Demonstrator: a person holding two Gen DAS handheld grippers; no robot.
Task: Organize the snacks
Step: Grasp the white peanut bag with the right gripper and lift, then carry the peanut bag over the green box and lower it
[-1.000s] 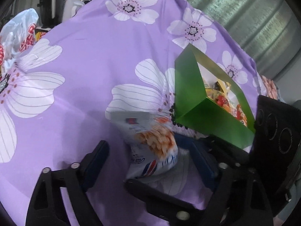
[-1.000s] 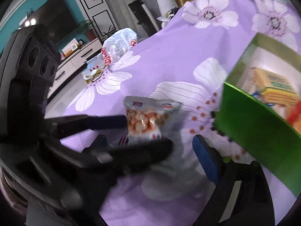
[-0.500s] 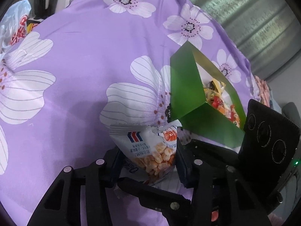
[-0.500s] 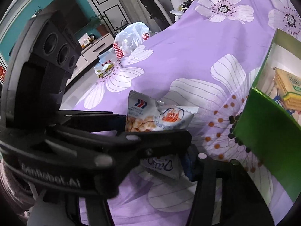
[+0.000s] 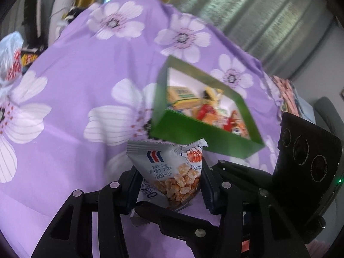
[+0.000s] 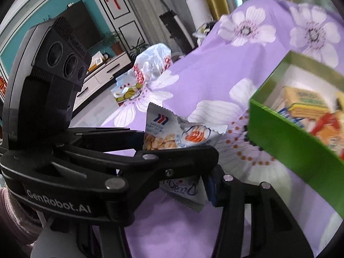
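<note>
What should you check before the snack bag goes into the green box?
1. Left gripper shut on the snack bag: ok.
2. Right gripper pinching the same bag: ok, its blue pad presses the bag's lower corner.
3. Bag off the purple cloth: cannot tell for its lowest corner.
4. Green box open on top: ok.
5. Room inside the box: cannot tell; other snacks already lie there, and the picture is blurred.
6. Way from bag to box free: ok.
</note>
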